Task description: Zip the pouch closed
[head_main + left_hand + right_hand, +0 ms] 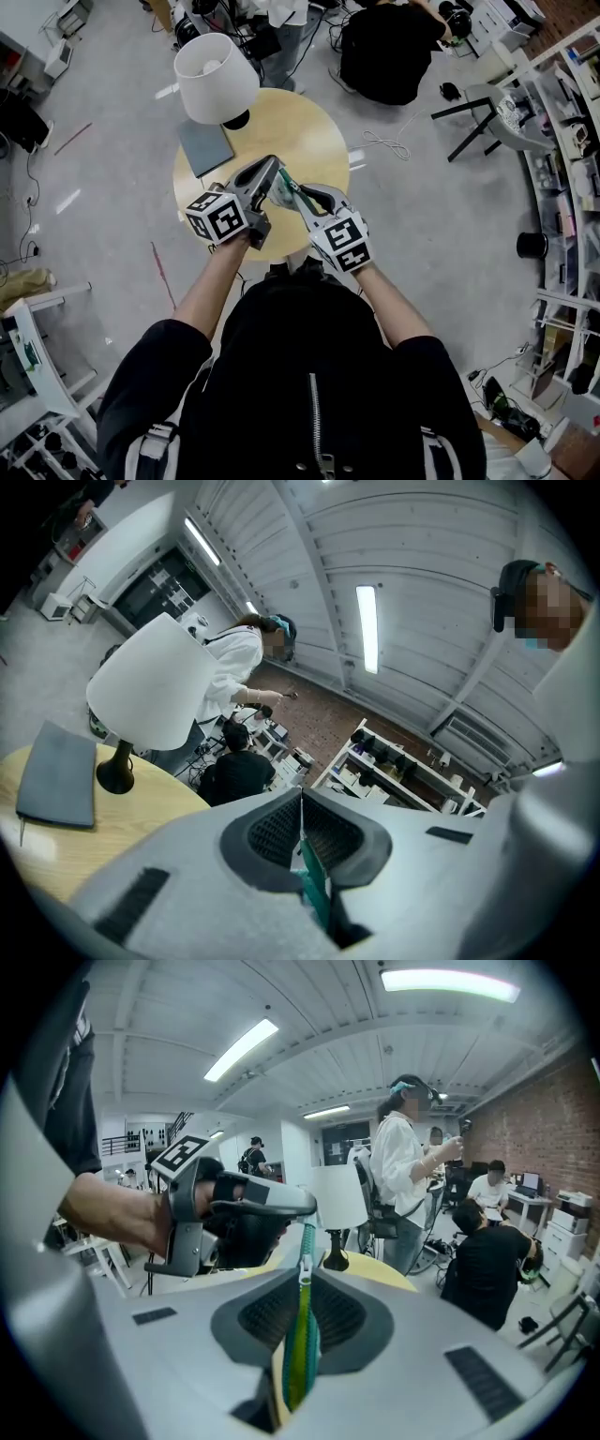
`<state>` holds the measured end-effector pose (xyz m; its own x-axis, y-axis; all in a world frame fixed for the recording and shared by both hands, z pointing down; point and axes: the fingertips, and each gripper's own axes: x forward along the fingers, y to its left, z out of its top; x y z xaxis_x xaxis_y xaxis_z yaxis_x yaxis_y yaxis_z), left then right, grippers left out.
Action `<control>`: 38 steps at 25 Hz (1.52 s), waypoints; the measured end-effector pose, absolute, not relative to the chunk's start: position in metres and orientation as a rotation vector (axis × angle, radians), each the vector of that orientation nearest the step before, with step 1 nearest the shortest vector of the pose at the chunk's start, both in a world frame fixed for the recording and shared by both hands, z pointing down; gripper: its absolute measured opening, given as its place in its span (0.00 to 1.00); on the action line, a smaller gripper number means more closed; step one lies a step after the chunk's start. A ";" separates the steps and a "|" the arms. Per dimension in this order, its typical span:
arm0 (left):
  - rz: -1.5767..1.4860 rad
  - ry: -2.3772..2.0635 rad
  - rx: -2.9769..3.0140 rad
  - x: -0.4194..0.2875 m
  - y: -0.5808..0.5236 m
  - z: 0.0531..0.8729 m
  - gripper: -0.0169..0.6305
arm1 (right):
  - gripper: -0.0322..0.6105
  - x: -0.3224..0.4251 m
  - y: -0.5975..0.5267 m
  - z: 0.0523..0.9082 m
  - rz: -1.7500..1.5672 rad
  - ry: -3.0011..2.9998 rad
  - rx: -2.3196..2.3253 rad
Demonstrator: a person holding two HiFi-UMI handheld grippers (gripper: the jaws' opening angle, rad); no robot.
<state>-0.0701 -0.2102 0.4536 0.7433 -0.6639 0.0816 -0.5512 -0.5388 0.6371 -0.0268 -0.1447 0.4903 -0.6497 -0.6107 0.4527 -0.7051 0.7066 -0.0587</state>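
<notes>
I hold a teal and yellow-green pouch (284, 190) in the air over a round wooden table (309, 131), between both grippers. My left gripper (274, 169) is shut on one teal end of the pouch (314, 883). My right gripper (292, 190) is shut at the zipper, with the silver zipper pull (303, 1270) right at its fingertips. A closed teal zipper strip (307, 1239) runs taut from there up to the left gripper (302, 1209). The pouch (296, 1354), teal and yellow-green, passes back between the right jaws. How much of the pouch hangs below is hidden.
A white lamp (216, 77) stands at the table's far left, with a grey flat pad (205, 146) beside it. A person in black (389, 47) sits beyond the table, another stands nearby (398, 1171). A black-legged chair (483, 108) and shelves (567, 141) are at the right.
</notes>
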 end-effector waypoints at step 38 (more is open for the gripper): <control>-0.289 -1.063 2.236 -0.125 -0.231 0.445 0.04 | 0.12 0.005 -0.106 0.538 0.401 -2.442 0.937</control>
<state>-0.1251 -0.2308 0.4448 0.6493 -0.7572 0.0710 -0.6172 -0.4701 0.6309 0.0055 -0.1062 0.5375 -0.6440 -0.5421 0.5398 -0.6863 0.7211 -0.0946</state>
